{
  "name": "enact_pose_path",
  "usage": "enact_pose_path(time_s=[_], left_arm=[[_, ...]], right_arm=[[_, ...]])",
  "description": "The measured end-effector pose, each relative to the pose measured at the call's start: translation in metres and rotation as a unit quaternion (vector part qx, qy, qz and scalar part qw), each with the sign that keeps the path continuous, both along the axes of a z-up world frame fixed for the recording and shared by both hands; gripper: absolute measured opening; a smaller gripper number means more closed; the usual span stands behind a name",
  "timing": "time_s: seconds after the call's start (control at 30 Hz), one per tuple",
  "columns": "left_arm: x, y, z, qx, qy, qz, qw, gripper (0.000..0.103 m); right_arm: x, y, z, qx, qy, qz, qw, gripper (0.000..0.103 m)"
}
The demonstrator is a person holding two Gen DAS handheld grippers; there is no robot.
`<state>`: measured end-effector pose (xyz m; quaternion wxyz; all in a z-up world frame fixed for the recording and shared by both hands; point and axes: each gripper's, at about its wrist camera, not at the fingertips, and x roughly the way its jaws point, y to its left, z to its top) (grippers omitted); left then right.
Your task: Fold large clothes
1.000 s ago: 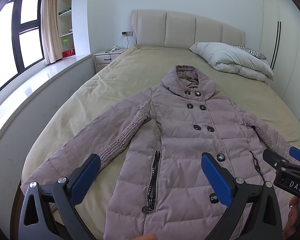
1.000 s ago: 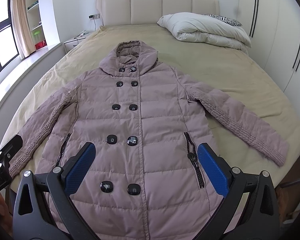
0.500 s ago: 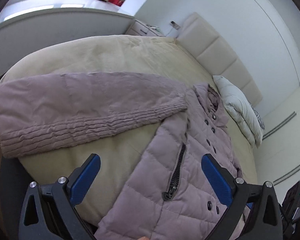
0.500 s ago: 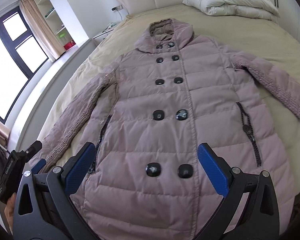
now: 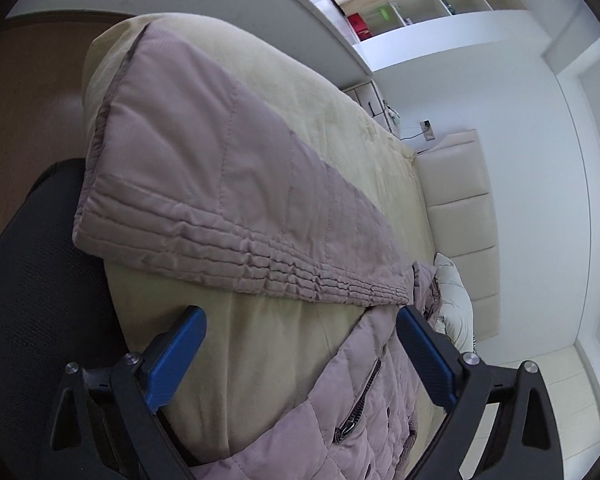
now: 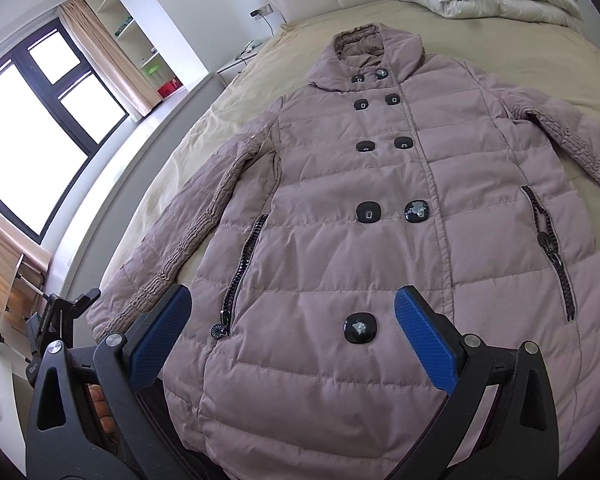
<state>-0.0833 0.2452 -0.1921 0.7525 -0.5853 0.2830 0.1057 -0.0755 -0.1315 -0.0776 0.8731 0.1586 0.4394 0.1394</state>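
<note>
Mauve quilted down coat [image 6: 380, 208] lies face up and buttoned along the beige bed [image 6: 500, 28], hood toward the headboard at twelve o'clock, both sleeves spread out to eight and three o'clock. Right gripper [image 6: 288, 344] hovers over the hem with its blue fingers [image 6: 160, 336] spread apart, nothing between them but a black button [image 6: 360, 328] below. Left gripper [image 5: 300, 360], rolled on its side by the bed's corner, has just been narrowing its fingers [image 5: 176, 360] slightly yet grasps nothing, the sleeve [image 5: 228, 200] lying just beyond them at twelve o'clock.
</note>
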Motion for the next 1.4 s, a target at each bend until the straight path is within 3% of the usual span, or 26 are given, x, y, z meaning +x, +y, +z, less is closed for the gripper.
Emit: enact_pose_path(time_s=[0.13,0.27,0.5,0.6,0.73,0.83,0.97,1.07,1.17,1.23,1.27,1.37,1.4], left_arm=[[-0.001,0.008,-0.007,0.009,0.001,0.034,0.9994,0.094],[-0.001,0.016,-0.015,-0.017,-0.001,0.068,0.9976,0.091],[0.005,0.044,-0.013,-0.014,0.0,0.099,0.995,0.082],[0.009,0.051,-0.008,0.007,0.018,0.104,0.9944,0.07],[0.024,0.057,-0.012,0.008,0.032,0.092,0.9952,0.045],[0.036,0.07,-0.005,0.032,0.034,0.096,0.9942,0.024],[0.05,0.077,0.015,0.07,0.02,0.085,0.9937,0.019],[0.066,0.061,0.049,0.161,0.007,0.042,0.986,0.018],[0.093,0.021,0.091,0.282,-0.012,-0.027,0.959,0.017],[0.11,-0.021,0.117,0.365,-0.031,-0.083,0.9268,0.017],[0.117,-0.046,0.127,0.409,-0.038,-0.109,0.905,0.017],[0.121,-0.129,0.136,0.535,-0.058,-0.185,0.8223,0.017],[0.12,-0.152,0.134,0.561,-0.065,-0.207,0.7992,0.017]], right_arm=[[0.001,-0.006,-0.004,0.004,0.008,-0.006,1.0,0.103],[0.001,-0.007,-0.006,0.009,0.011,-0.006,1.0,0.103],[0.001,-0.009,-0.006,0.01,0.006,-0.008,1.0,0.103],[0.001,-0.011,-0.006,0.011,0.005,-0.01,1.0,0.102],[0.002,-0.014,-0.007,0.012,0.005,-0.011,1.0,0.101],[0.001,-0.019,-0.008,0.011,0.005,-0.016,1.0,0.1],[0.0,-0.034,-0.012,0.014,0.008,-0.033,0.999,0.098],[0.002,-0.046,-0.018,0.022,0.014,-0.043,0.999,0.098],[0.007,-0.059,-0.024,0.036,0.02,-0.057,0.998,0.098],[0.01,-0.068,-0.025,0.042,0.021,-0.067,0.997,0.098],[0.012,-0.073,-0.025,0.047,0.02,-0.07,0.996,0.098],[0.02,-0.088,-0.024,0.081,0.019,-0.071,0.994,0.097],[0.023,-0.094,-0.023,0.096,0.018,-0.07,0.993,0.097]])
